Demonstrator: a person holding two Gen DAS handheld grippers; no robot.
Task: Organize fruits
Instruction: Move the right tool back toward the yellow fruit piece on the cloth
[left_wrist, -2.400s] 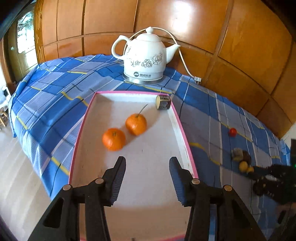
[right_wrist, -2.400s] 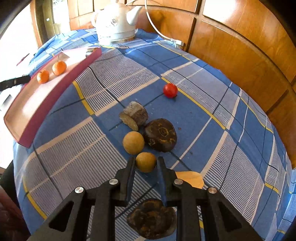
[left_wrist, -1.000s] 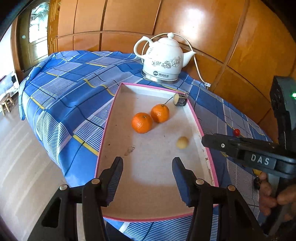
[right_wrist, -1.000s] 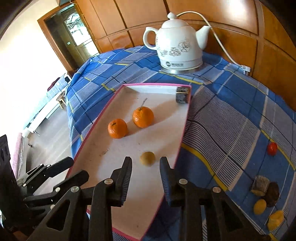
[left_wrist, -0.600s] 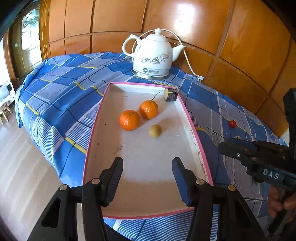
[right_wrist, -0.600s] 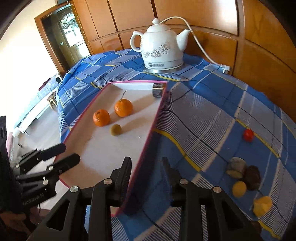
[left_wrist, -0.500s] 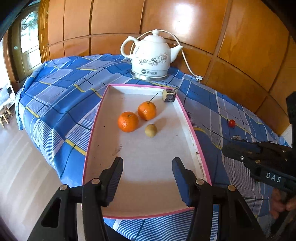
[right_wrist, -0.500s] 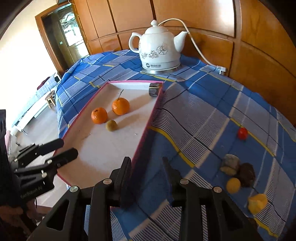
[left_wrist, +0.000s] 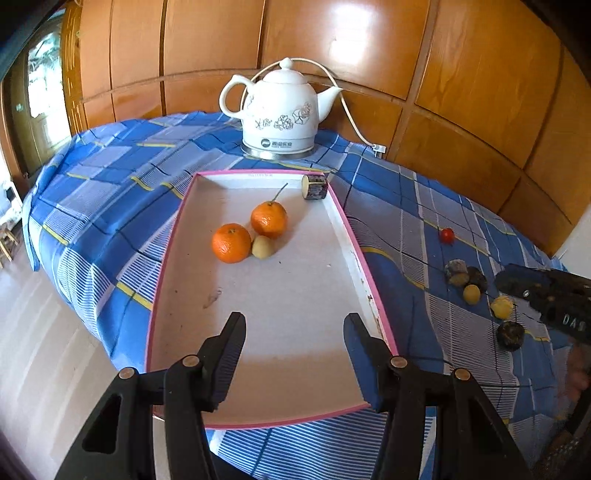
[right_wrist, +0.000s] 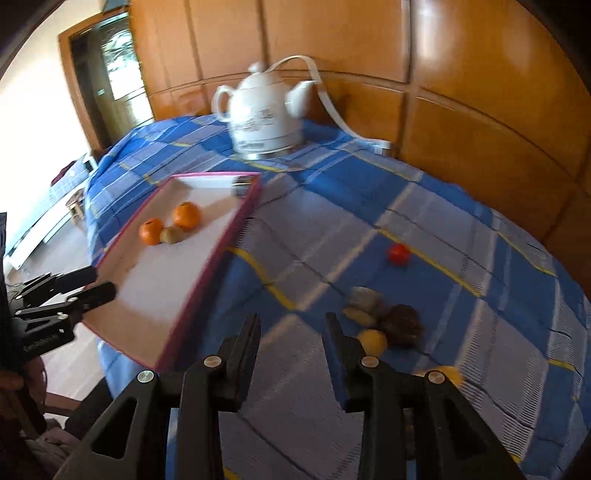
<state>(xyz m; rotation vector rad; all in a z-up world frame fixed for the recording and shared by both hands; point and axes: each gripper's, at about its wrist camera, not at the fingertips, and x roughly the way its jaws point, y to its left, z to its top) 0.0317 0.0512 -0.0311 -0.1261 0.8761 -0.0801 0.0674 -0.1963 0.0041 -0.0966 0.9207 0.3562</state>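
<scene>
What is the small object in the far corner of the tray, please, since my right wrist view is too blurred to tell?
Observer: The left wrist view shows a short cylinder on its side, with a pale cut face and a dark rind, against the far right corner of the tray.
Operator: Thank you. Is anything hidden below my right tongs?
Observer: Yes, a dark round lump lies just nearer than the yellow fruit.
Operator: Is the tray floor clean?
Observer: No, a small brown smear marks it, nearer than the oranges.
</scene>
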